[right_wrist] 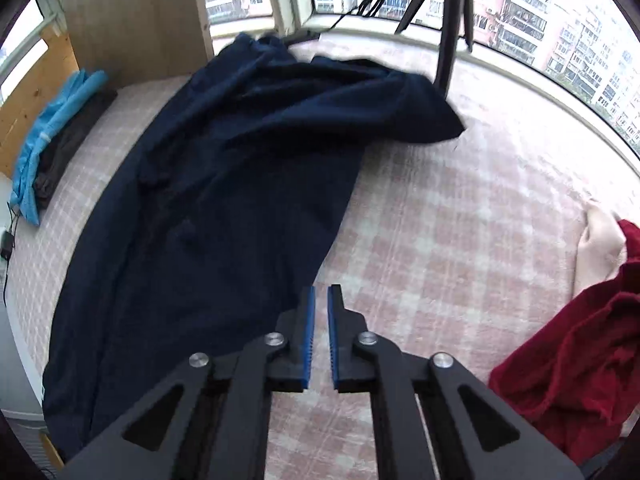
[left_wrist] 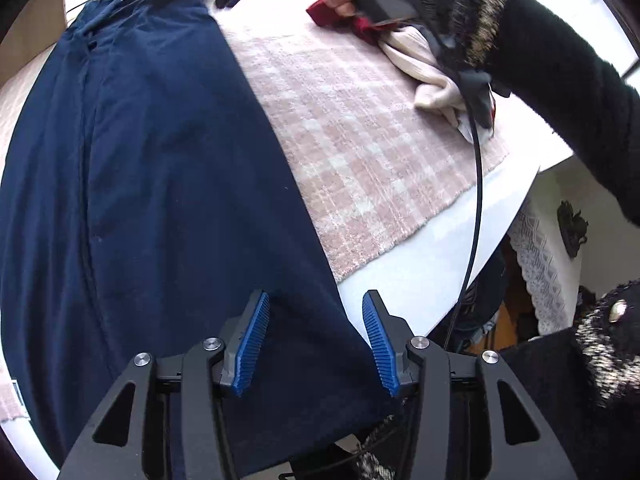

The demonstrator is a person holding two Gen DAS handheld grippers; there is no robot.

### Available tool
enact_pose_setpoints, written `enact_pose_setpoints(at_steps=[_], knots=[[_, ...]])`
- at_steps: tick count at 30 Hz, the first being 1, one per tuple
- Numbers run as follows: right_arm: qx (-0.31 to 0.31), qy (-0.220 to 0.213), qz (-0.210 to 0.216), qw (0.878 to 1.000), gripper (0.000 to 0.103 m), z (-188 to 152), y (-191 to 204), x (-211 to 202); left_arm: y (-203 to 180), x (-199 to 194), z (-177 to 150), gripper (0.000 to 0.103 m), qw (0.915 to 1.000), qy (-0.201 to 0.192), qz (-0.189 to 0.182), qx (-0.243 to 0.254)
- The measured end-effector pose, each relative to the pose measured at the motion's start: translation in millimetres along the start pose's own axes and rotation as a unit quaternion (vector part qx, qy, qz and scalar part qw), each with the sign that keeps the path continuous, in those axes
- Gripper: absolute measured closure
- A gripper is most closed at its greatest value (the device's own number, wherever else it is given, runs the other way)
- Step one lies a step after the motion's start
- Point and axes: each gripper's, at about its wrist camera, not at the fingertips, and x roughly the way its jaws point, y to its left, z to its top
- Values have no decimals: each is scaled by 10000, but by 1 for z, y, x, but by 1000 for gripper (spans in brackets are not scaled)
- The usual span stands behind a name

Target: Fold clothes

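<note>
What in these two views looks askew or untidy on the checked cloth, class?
The navy garment lies slanted across the pink checked cloth, and its far end is bunched and creased, not spread flat. Red clothing sits crumpled at the right edge.

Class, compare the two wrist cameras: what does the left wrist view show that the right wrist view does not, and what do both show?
Only the left wrist view: a black sleeve, a black cable and the white table edge. Only the right wrist view: windows onto apartment blocks, a tripod and light blue clothing. Both show the navy garment on the pink checked cloth, plus red fabric.
</note>
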Motion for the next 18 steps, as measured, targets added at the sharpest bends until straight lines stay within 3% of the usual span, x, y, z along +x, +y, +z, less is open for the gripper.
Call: enact_pose_setpoints(at_steps=[1, 3, 8, 10, 11, 12, 14, 16, 17, 18], knots=[[156, -207, 86, 9996, 51, 8, -8, -7, 2, -5, 8, 57, 9999, -96, 1, -60], [673, -434, 418, 9959, 25, 25, -29, -7, 10, -16, 21, 56, 9992, -298, 177, -173], [2010, -372, 1193, 9716, 25, 62, -75, 34, 44, -17, 36, 56, 9958, -280, 577, -657], [2219, -336, 1291, 9659, 27, 73, -83, 50, 53, -9, 35, 56, 9944, -155, 645, -818], [2224, -477, 1306, 9650, 33, 77, -84, 48, 57, -5, 34, 56, 9938, -98, 674, -880], [2228, -618, 1321, 9639, 49, 82, -84, 47, 59, -1, 33, 56, 9933, -66, 656, -944], [2226, -906, 1411, 9604, 51, 93, -83, 44, 63, 4, 32, 56, 9924, -11, 630, -1057], [1995, -1004, 2274, 9478, 46, 117, -69, 44, 67, 7, 30, 56, 9919, 46, 609, -1118], [1760, -860, 2371, 9515, 46, 128, -59, 44, 69, 7, 31, 56, 9918, 34, 587, -1131], [1435, -830, 2024, 9652, 46, 134, -48, 38, 70, 7, 31, 56, 9918, 27, 568, -1145]])
